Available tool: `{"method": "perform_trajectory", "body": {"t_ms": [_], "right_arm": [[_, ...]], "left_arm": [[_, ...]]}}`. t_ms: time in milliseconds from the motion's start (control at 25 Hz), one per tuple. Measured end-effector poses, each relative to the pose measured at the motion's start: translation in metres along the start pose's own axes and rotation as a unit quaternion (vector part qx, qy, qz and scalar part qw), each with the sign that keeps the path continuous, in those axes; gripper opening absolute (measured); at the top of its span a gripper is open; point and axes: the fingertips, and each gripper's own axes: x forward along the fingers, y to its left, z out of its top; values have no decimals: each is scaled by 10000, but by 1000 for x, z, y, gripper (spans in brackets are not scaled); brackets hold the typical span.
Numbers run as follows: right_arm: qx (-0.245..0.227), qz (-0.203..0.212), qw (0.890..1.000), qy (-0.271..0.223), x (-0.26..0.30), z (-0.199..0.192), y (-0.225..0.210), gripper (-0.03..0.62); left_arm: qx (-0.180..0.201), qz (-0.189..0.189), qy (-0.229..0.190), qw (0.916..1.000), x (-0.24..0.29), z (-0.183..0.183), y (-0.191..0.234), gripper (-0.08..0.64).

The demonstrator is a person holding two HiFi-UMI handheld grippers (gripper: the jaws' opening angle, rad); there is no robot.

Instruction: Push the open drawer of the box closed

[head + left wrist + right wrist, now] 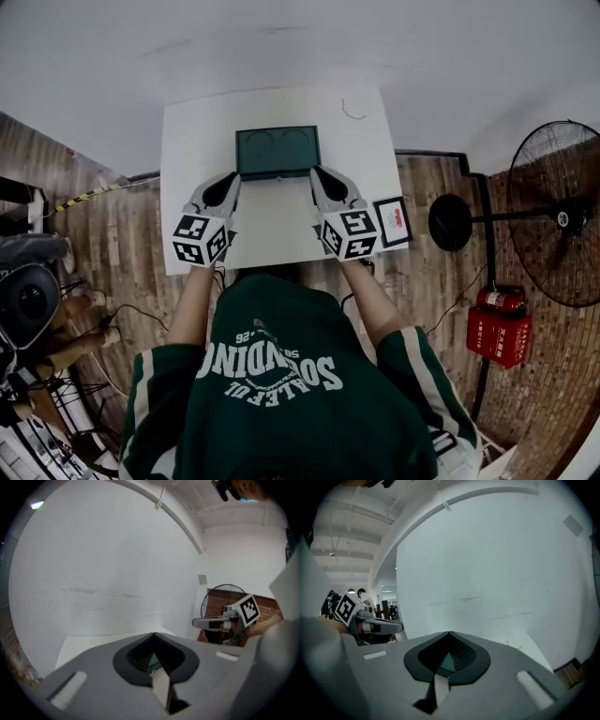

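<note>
A dark green box [277, 152] lies at the middle of the white table [197, 141], seen from above. Its near edge runs between my two grippers; I cannot tell how far the drawer stands out. My left gripper [232, 178] is shut, its tip at the box's near left corner. At the near right corner sits my right gripper [317, 172], also shut. Each gripper view shows closed jaws meeting in a point, left gripper [153, 633] and right gripper [449, 633], with a sliver of the green box [447, 662] behind the pads. Nothing is held.
A small framed card [392, 221] lies at the table's right edge beside my right gripper. A standing fan [558, 214] and a red extinguisher box [500, 325] are on the wooden floor to the right. Cluttered gear sits at the left.
</note>
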Motion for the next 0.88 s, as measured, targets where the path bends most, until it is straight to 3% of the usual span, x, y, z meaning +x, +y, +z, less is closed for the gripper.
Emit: {"method": "perform_trajectory", "body": {"t_ms": [880], "right_arm": [[45, 59, 9999, 144, -1, -14, 7, 2]], "left_arm": [[-21, -180, 19, 9998, 12, -3, -18, 52]]}}
